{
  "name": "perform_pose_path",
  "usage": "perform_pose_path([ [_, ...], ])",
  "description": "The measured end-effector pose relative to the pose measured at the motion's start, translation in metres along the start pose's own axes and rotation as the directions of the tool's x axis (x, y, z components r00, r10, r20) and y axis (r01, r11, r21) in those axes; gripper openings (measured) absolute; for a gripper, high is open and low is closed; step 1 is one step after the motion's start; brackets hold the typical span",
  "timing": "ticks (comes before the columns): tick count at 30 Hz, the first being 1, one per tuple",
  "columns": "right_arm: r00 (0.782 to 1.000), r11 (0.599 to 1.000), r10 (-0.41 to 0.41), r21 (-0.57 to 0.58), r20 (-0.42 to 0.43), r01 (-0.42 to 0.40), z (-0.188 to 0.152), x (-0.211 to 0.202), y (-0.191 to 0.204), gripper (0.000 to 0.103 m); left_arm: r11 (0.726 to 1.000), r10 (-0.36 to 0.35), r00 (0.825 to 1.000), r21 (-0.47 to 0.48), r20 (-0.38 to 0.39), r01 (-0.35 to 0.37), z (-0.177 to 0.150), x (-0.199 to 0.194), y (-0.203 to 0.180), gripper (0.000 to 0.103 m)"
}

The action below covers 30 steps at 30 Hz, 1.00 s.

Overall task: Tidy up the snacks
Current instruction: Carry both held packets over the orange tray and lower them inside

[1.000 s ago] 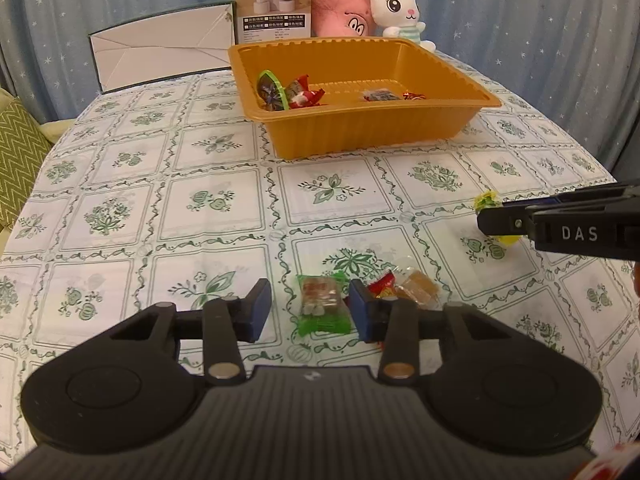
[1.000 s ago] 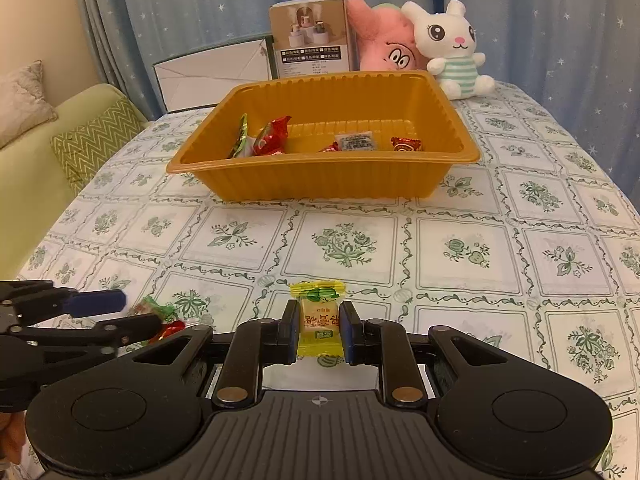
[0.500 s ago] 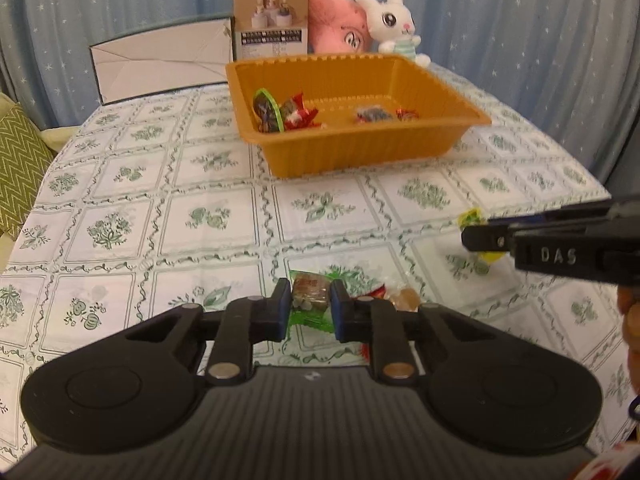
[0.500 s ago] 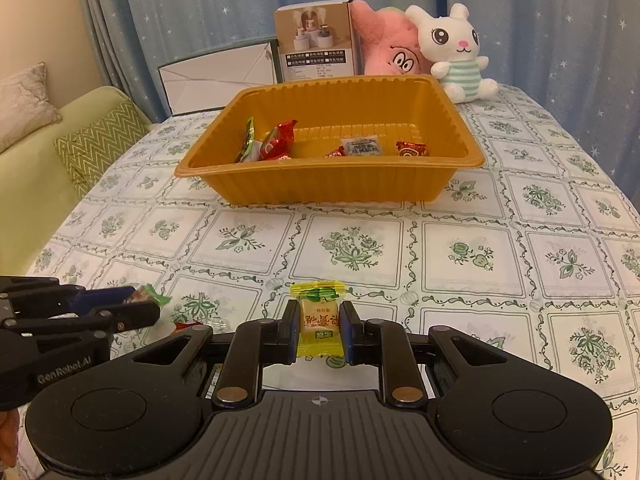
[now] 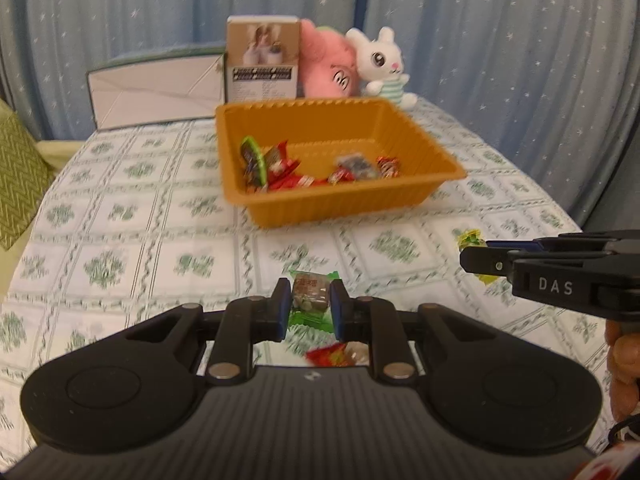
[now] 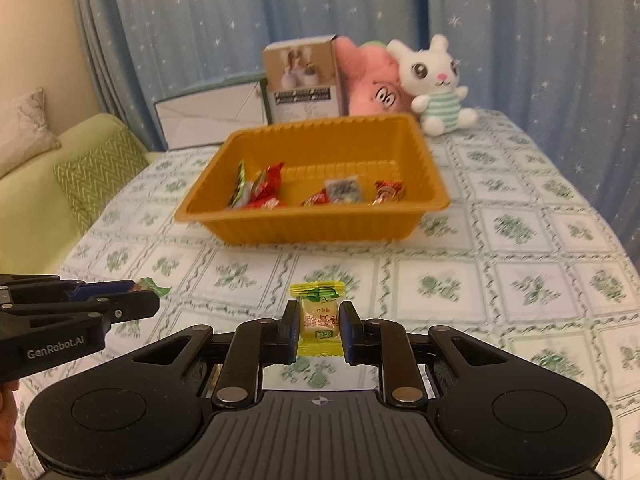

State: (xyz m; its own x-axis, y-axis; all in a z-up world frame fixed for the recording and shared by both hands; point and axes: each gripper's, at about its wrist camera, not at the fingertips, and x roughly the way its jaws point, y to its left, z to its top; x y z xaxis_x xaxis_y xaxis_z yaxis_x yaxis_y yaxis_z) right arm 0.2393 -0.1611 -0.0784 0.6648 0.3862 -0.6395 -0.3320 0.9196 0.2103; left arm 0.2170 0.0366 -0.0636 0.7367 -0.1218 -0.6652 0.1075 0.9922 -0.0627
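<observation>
My left gripper [image 5: 309, 307] is shut on a green-wrapped snack [image 5: 310, 298], held above the tablecloth. The right gripper [image 6: 319, 326] is shut on a yellow-wrapped candy [image 6: 320, 316], also lifted off the table. Ahead of both stands an orange tray [image 5: 344, 204] holding several wrapped snacks [image 5: 276, 164]. Below my left fingers, a red-wrapped snack [image 5: 328, 356] and a clear-wrapped one [image 5: 358, 354] lie on the table. In the right wrist view the left gripper [image 6: 136, 300] shows at the left edge with the green wrapper [image 6: 154, 286] sticking out; in the left wrist view the right gripper [image 5: 476, 256] shows at the right.
Behind the tray stand a brown product box [image 5: 262, 64], a white flat box [image 5: 156, 92], a pink plush [image 5: 328, 64] and a white rabbit plush [image 6: 436, 84]. A green sofa with cushions [image 6: 96, 172] lies left of the table. The floral tablecloth [image 6: 500, 280] covers the table.
The left gripper closed on the green-wrapped snack and lifted it. Both grippers have risen, so the tray now looks farther and lower. The right gripper kept its hold on the yellow candy.
</observation>
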Motion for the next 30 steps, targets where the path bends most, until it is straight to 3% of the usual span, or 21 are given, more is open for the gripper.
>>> perform_pose_path([
  [14, 0.997, 1.000, -0.026, 0.017, 0.079, 0.024, 0.038, -0.018, -0.026, 0.021, 0.996, -0.049, 0.994, 0.076, 0.094, 0.042, 0.068, -0.001, -0.023, 0.019],
  [30, 0.990, 0.995, -0.037, 0.102, 0.133, 0.024, 0.094, 0.018, -0.052, 0.021, 0.998, -0.006, 0.992, -0.068, 0.125, 0.015, 0.121, 0.049, 0.011, 0.018],
])
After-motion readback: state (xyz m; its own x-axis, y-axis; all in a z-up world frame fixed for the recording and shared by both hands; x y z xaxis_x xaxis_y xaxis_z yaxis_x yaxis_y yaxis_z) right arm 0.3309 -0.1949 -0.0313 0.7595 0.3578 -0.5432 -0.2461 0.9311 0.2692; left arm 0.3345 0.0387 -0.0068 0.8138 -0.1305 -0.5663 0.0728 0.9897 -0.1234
